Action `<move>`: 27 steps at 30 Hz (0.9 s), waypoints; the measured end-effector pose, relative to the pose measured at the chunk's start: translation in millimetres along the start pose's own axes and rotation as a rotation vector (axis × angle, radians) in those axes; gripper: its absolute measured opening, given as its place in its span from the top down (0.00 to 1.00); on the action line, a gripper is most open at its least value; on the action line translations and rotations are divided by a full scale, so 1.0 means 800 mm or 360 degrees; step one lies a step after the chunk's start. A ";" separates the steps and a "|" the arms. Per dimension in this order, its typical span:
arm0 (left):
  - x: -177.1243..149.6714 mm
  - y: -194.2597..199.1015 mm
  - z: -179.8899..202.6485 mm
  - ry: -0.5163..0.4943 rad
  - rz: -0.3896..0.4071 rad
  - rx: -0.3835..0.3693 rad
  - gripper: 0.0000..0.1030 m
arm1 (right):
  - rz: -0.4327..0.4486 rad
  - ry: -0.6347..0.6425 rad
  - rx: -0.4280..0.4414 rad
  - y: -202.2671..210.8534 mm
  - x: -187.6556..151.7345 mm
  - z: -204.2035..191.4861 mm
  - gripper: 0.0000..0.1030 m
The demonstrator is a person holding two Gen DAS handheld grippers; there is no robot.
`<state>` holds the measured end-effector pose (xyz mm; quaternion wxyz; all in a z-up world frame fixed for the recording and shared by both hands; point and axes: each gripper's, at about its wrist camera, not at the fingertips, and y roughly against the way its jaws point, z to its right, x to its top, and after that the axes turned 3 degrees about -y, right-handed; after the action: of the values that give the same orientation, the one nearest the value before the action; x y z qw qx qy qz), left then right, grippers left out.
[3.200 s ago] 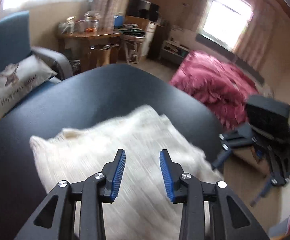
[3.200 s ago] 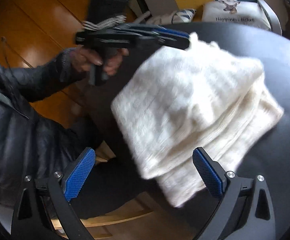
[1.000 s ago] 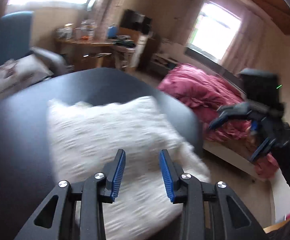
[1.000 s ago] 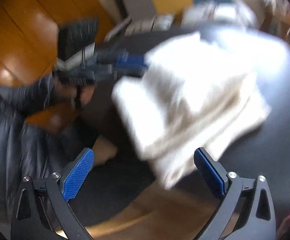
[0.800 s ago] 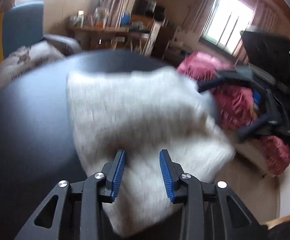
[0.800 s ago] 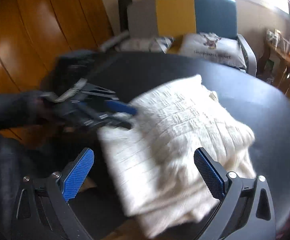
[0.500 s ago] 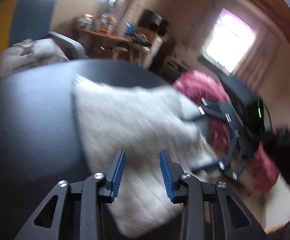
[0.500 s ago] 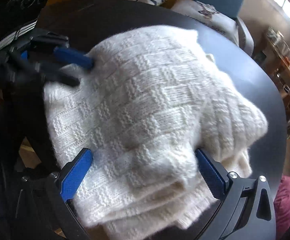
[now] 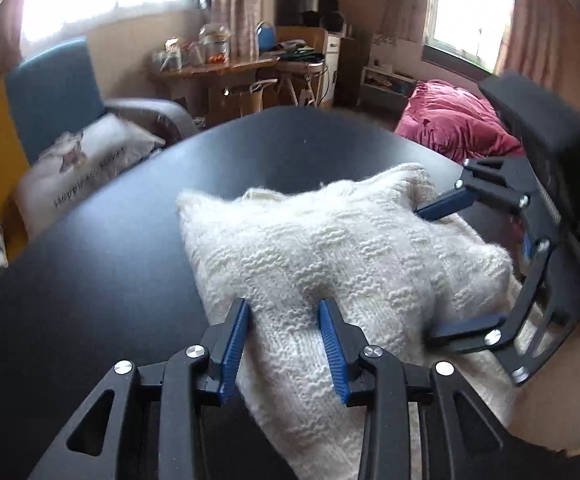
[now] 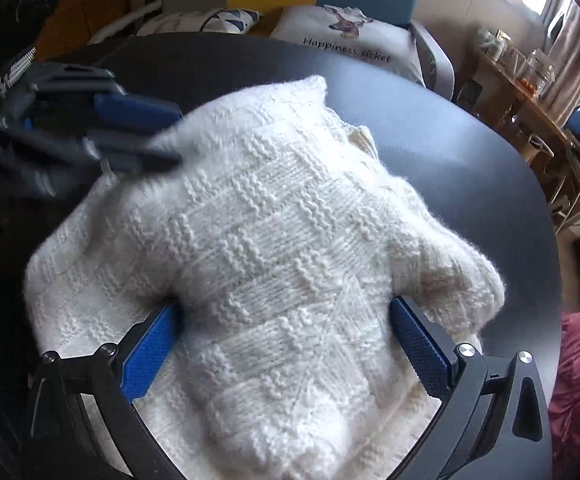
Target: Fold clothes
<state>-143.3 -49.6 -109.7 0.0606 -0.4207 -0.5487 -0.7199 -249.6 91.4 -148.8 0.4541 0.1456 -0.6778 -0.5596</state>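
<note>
A cream knitted sweater (image 9: 349, 256) lies folded in a thick pile on the round black table (image 9: 90, 264). My left gripper (image 9: 285, 314) is open, its tips pushed down into the sweater's near edge, and a ridge of knit stands between the pads. From the right side my right gripper (image 9: 449, 266) comes in, wide open and straddling the pile. In the right wrist view the sweater (image 10: 290, 240) bulges up between the right gripper's (image 10: 286, 332) spread blue pads. The left gripper (image 10: 166, 136) shows blurred at the sweater's far left corner.
A blue armchair with a white printed cushion (image 9: 86, 152) stands behind the table. Further back are a cluttered wooden desk (image 9: 226, 68) and a pink blanket (image 9: 457, 124) on a bed. The sweater reaches the table's edge (image 10: 545, 240) on the right gripper's side.
Both grippers have come down onto the sweater. The right one swung in from beside the table and now straddles the pile. The left one sank into the near edge. Jaw gaps look unchanged.
</note>
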 end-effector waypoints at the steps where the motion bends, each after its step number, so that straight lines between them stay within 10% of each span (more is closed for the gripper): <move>1: 0.004 0.005 -0.006 0.0030 0.0026 -0.0046 0.65 | 0.0021 -0.0031 0.0014 0.006 0.005 0.007 0.00; 7: 0.052 -0.001 -0.049 0.0105 0.0086 -0.0031 0.65 | 0.0075 -0.0156 -0.0017 0.009 0.035 0.022 0.00; 11: 0.053 -0.068 -0.050 0.0084 -0.0199 -0.0041 0.65 | 0.0047 -0.0269 0.0059 -0.002 0.012 0.021 0.00; 18: 0.055 -0.052 -0.067 0.0193 -0.0127 -0.0074 0.65 | 0.0134 -0.0328 0.0142 0.012 -0.002 0.029 0.00; 27: 0.002 -0.006 -0.120 0.0477 -0.0112 -0.0129 0.63 | 0.0179 -0.0936 0.0184 0.088 -0.113 0.067 0.00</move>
<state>-199.0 -127.8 -116.1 0.0994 -0.2911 -0.5184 -0.7979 -220.2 212.3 -124.7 0.2597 -0.0346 -0.8179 -0.5122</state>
